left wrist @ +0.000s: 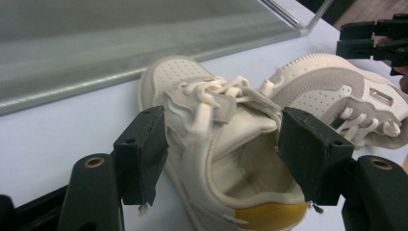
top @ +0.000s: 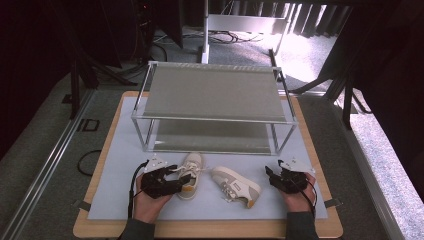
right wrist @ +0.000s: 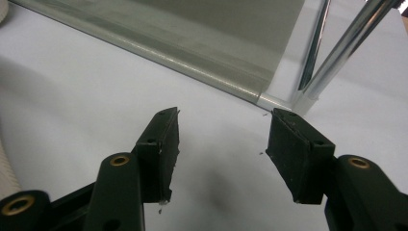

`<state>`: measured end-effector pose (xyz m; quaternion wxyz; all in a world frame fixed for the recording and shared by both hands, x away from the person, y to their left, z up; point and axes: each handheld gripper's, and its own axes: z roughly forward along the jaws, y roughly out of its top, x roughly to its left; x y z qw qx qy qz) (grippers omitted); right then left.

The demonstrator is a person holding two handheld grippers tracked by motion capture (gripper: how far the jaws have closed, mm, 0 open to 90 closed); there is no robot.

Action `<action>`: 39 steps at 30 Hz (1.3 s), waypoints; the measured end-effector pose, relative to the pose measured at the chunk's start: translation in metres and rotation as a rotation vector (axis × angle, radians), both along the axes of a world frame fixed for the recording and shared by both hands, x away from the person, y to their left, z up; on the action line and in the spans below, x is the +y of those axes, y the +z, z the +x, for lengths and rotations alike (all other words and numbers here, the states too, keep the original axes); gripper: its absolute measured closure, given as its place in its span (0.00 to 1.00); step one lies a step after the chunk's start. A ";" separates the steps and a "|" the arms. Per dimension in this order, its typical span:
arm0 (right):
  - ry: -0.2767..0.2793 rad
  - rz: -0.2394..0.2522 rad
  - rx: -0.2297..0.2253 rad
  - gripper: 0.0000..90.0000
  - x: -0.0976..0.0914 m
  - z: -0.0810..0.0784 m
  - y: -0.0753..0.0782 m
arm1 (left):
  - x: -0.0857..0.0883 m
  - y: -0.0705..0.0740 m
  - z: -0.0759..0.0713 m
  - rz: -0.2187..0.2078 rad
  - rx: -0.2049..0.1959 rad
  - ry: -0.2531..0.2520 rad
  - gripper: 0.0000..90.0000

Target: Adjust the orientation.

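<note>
Two cream sneakers lie on the white mat in front of a shelf rack. The left sneaker (top: 191, 172) (left wrist: 173, 79) has a yellow heel patch and points its toe at the rack. My left gripper (top: 183, 180) (left wrist: 221, 144) straddles its heel collar, jaws open, one pad on each side and not squeezing it. The right sneaker (top: 237, 186) (left wrist: 327, 82) lies angled beside it. To the right of that sneaker my right gripper (top: 273, 174) (right wrist: 221, 144) stands open above bare mat, nothing between its pads.
A two-tier metal rack (top: 212, 92) (right wrist: 192, 43) with grey shelves stands at the back of the mat (top: 120, 165), which lies on a wooden board (top: 200, 231). One chrome leg (right wrist: 346, 48) is just ahead of my right gripper. The other gripper (left wrist: 373, 41) shows at the left gripper view's top right.
</note>
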<state>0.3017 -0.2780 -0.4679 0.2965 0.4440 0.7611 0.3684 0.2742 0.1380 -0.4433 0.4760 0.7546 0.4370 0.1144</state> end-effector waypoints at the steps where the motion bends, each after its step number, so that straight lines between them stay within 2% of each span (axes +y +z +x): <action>1: 0.004 0.000 -0.001 0.49 0.001 0.000 0.000 | 0.001 0.000 0.000 0.000 -0.004 0.004 0.38; 7: 0.030 0.008 -0.011 0.49 0.005 -0.003 0.005 | 0.005 0.001 -0.001 0.005 -0.030 0.035 0.38; 9: 0.048 0.029 -0.013 0.49 0.007 -0.005 0.008 | 0.006 0.001 -0.001 0.006 -0.033 0.039 0.38; 16: 0.116 0.043 -0.041 0.49 0.017 -0.016 0.022 | 0.006 -0.001 -0.002 0.010 -0.046 0.047 0.38; 19: 0.162 0.051 -0.058 0.49 0.025 -0.023 0.030 | 0.008 -0.001 -0.003 0.003 -0.055 0.056 0.38; 28: 0.295 0.027 -0.074 0.50 0.051 -0.042 0.042 | 0.009 -0.001 -0.004 -0.003 -0.057 0.060 0.38; 35: 0.393 0.028 -0.060 0.57 0.065 -0.056 0.042 | 0.006 -0.004 -0.004 0.001 -0.050 0.054 0.37; 39: 0.415 0.019 -0.055 0.61 0.069 -0.060 0.041 | 0.005 -0.005 -0.003 -0.002 -0.044 0.051 0.37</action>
